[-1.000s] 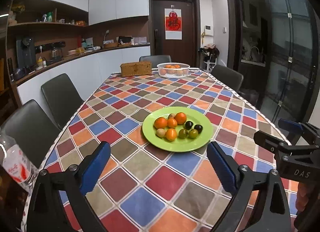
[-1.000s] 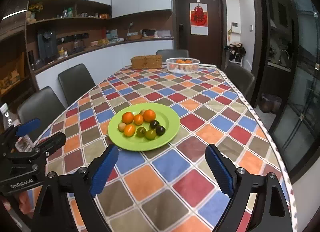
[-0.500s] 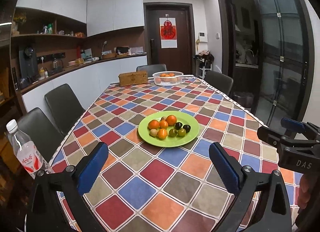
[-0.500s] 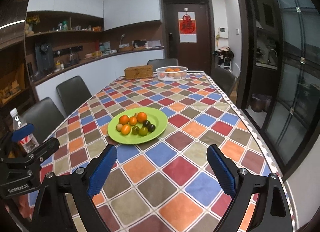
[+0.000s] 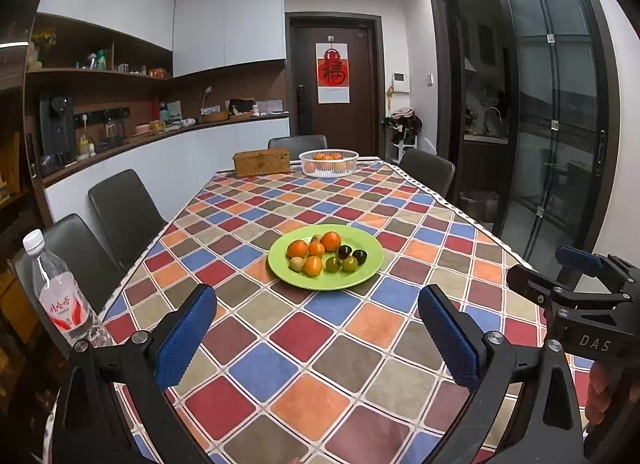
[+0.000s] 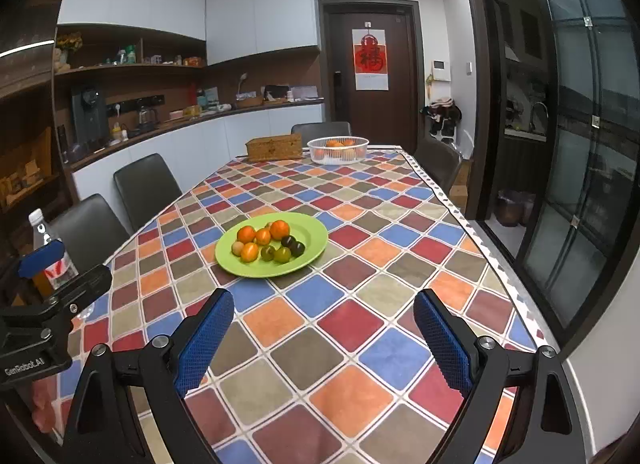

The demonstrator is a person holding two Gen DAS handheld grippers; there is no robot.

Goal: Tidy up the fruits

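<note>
A green plate lies mid-table with several small fruits on it: orange ones, green ones and dark ones. A white basket with oranges stands at the far end. My left gripper hovers open over the near tablecloth, well short of the plate, nothing between its blue pads. My right gripper is likewise open and empty, also short of the plate. Each gripper shows at the edge of the other's view.
A woven box sits beside the basket. A water bottle stands at the table's near left corner. Dark chairs line the left side and far end. Glass doors are on the right.
Both grippers have pulled back from the plate and risen slightly, so the plate looks smaller and farther. The water bottle has come more fully into view. Jaws stayed open.
</note>
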